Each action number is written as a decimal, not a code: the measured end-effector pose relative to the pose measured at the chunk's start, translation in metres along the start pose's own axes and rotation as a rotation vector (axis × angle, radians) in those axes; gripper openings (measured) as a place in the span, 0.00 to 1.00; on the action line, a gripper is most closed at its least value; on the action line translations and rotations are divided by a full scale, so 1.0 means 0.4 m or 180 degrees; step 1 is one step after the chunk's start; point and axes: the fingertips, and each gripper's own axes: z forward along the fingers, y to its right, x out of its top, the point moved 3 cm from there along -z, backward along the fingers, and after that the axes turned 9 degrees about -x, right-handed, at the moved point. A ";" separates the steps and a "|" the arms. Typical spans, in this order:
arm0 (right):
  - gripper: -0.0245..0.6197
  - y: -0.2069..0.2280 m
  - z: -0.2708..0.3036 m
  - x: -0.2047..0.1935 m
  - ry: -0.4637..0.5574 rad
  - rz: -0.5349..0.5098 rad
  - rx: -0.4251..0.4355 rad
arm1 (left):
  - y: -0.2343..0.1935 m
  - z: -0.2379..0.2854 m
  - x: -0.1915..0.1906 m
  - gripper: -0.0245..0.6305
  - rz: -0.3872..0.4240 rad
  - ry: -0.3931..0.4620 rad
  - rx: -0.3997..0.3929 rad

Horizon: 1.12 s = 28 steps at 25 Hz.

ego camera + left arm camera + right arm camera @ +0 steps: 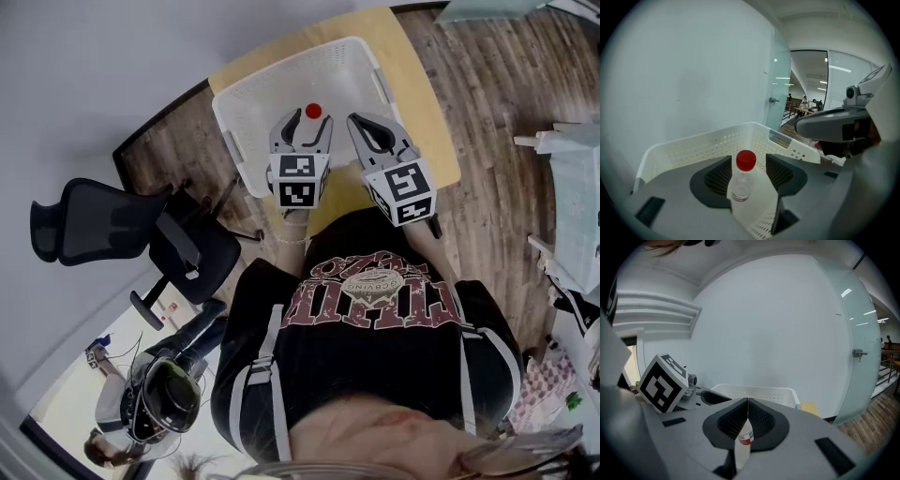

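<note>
A clear plastic bottle [313, 111] with a red cap stands upright inside a white perforated basket [281, 66]. My left gripper [310, 119] reaches into the basket, open, one jaw on each side of the bottle. In the left gripper view the bottle [742, 183] stands between the dark pads [720, 176] with a gap on its right. My right gripper [358, 121] hovers just right of it, jaws shut together. In the right gripper view the gripper [747, 401] holds nothing, and a strip of the bottle [744, 441] shows beyond the slit.
The basket rests on a light wooden table [422, 103] against a white wall. A black office chair [122, 225] stands on the wood floor to the left. White furniture [577, 187] lines the right side. The left gripper's marker cube [661, 383] sits close beside the right one.
</note>
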 end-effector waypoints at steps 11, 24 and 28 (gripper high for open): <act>0.06 0.007 0.022 0.000 -0.0021 0.0036 -0.0018 | -0.038 0.031 -0.025 0.43 -0.0003 -0.0445 -0.0093; 0.06 0.032 0.022 -0.010 -0.0026 0.0079 0.0023 | -0.036 0.062 -0.023 0.43 0.0125 -0.0634 -0.0034; 0.06 0.036 0.022 -0.008 -0.0021 0.0088 0.0039 | -0.047 0.061 -0.018 0.38 0.0125 -0.0649 0.0068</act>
